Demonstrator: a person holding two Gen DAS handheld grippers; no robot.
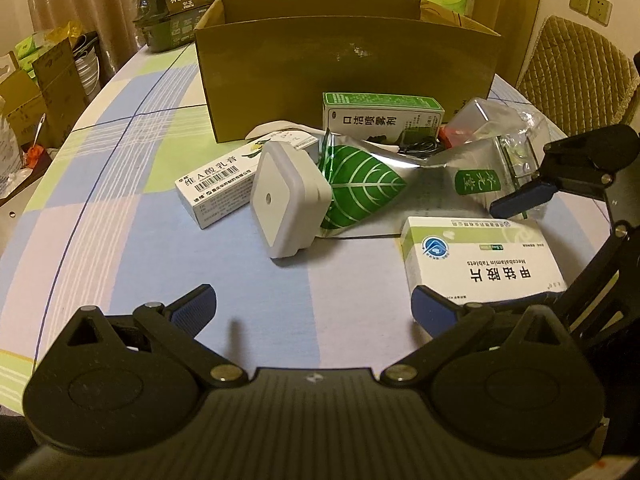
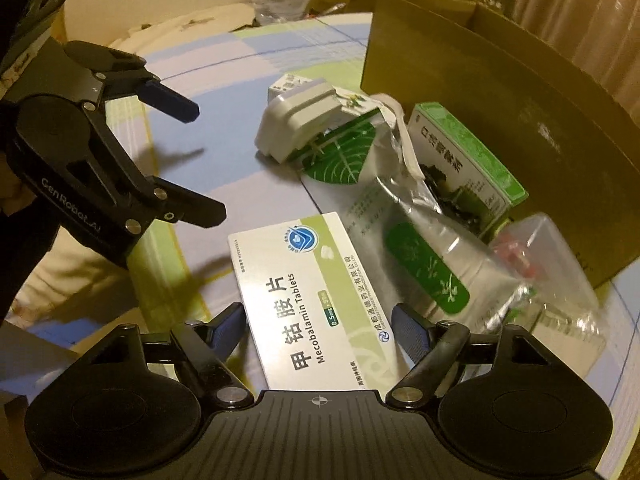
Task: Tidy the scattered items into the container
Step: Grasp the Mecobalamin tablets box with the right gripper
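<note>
An open cardboard box (image 1: 344, 72) stands at the back of the table; it also shows in the right wrist view (image 2: 500, 92). In front of it lie a white night-light plug (image 1: 286, 196), a long white ointment box (image 1: 224, 184), a green leaf pouch (image 1: 360, 188), a green-and-white spray box (image 1: 380, 120), a clear plastic bag (image 1: 500, 148) and a Mecobalamin tablet box (image 1: 480, 260). My left gripper (image 1: 316, 304) is open and empty above bare cloth. My right gripper (image 2: 318, 332) is open, its fingers either side of the tablet box (image 2: 304, 292).
The table has a blue, green and lilac checked cloth (image 1: 120, 200). A dark stacked carton (image 1: 176, 8) sits behind the box at left. A padded chair (image 1: 576, 72) stands at the right. Boxes and bags fill the floor at left (image 1: 40, 88).
</note>
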